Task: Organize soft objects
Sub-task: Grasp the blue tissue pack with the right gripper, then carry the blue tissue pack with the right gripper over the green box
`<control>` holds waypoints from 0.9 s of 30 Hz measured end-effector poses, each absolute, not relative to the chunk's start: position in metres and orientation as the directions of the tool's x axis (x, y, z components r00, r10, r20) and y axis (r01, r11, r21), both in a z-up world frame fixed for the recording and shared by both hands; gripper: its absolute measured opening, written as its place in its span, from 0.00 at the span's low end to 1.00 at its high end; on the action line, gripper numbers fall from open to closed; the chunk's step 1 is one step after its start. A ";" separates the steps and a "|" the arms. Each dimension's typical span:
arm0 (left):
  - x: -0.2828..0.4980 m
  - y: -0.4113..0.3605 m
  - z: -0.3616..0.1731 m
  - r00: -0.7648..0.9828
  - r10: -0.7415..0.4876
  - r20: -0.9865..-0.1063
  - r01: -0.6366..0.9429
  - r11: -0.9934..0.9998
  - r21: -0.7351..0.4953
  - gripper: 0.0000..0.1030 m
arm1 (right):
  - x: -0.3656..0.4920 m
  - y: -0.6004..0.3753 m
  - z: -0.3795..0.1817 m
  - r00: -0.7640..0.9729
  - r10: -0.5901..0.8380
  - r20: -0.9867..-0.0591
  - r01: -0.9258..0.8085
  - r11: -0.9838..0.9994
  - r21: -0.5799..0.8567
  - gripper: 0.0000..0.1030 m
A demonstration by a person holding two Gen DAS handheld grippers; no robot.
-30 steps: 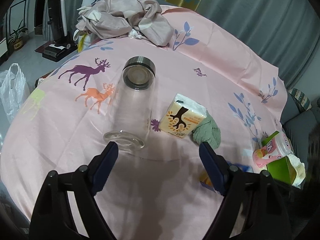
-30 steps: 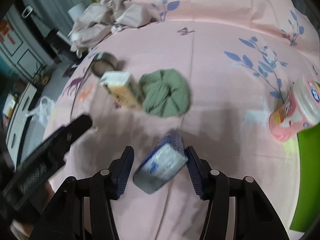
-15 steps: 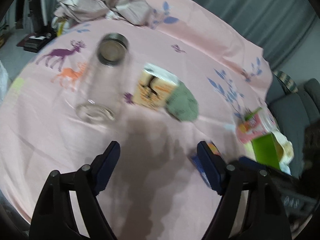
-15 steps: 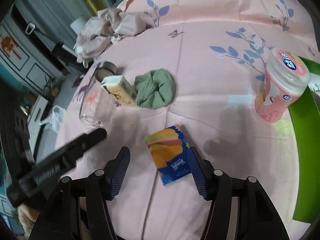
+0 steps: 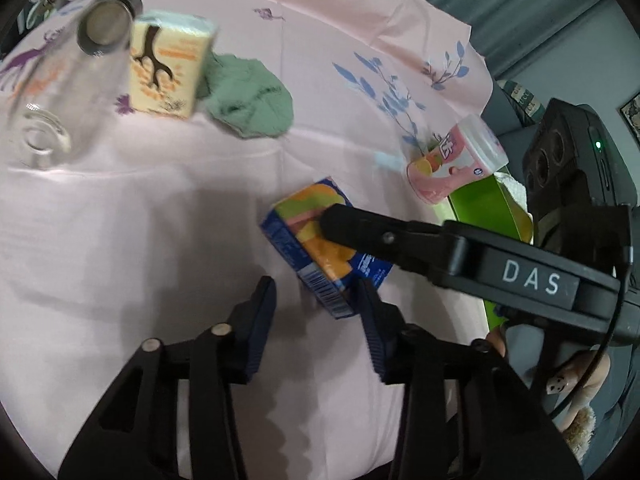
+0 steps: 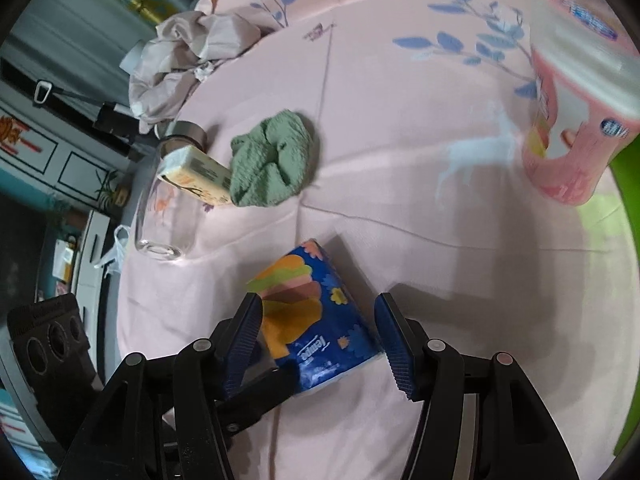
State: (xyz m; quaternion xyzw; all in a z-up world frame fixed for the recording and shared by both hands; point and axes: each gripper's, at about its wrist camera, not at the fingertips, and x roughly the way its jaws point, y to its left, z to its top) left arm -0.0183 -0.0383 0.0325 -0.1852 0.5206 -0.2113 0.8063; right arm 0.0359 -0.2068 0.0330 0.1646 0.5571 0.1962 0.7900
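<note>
A blue tissue pack [image 5: 316, 240] with orange and pink flowers lies on the pink tablecloth [image 5: 160, 208]. It also shows in the right wrist view [image 6: 312, 324]. My right gripper [image 6: 318, 332] is open with its jaws on either side of the pack, not closed on it. My left gripper [image 5: 316, 304] is open just in front of the pack's near end. A green cloth [image 5: 250, 96] and a yellow tissue pack [image 5: 166, 68] lie further back; they show in the right wrist view as the cloth [image 6: 272, 164] and the pack [image 6: 198, 176].
A clear glass jar [image 5: 60, 80] lies on its side at the left. A pink wipes tub [image 5: 456, 164] stands beside a green box [image 5: 484, 208] at the right. A crumpled beige cloth [image 6: 188, 56] sits at the table's far side.
My left gripper has swung right and down to the blue tissue pack. My right gripper has lowered so its jaws straddle the pack.
</note>
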 end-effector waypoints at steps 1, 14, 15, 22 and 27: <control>-0.018 -0.040 0.031 0.364 -0.541 -0.758 0.151 0.837 -0.525 0.35 | 0.037 -0.206 0.030 0.295 0.497 -0.816 -0.129 0.867 0.481 0.59; -0.028 -0.050 0.081 0.543 -0.515 -0.664 0.261 0.855 -0.449 0.26 | 0.015 -0.210 0.076 0.419 0.519 -0.745 -0.201 0.853 0.481 0.52; -0.030 -0.053 0.089 0.561 -0.514 -0.649 0.279 0.856 -0.436 0.26 | 0.011 -0.213 0.087 0.450 0.513 -0.731 -0.205 0.856 0.474 0.52; -0.038 -0.087 0.142 0.607 -0.584 -0.539 0.427 0.812 -0.399 0.26 | -0.012 -0.253 0.146 0.634 0.429 -0.644 -0.175 0.890 0.421 0.52; -0.028 -0.139 0.155 0.565 -0.641 -0.519 0.520 0.765 -0.379 0.26 | -0.015 -0.307 0.156 0.701 0.370 -0.610 -0.084 0.892 0.444 0.52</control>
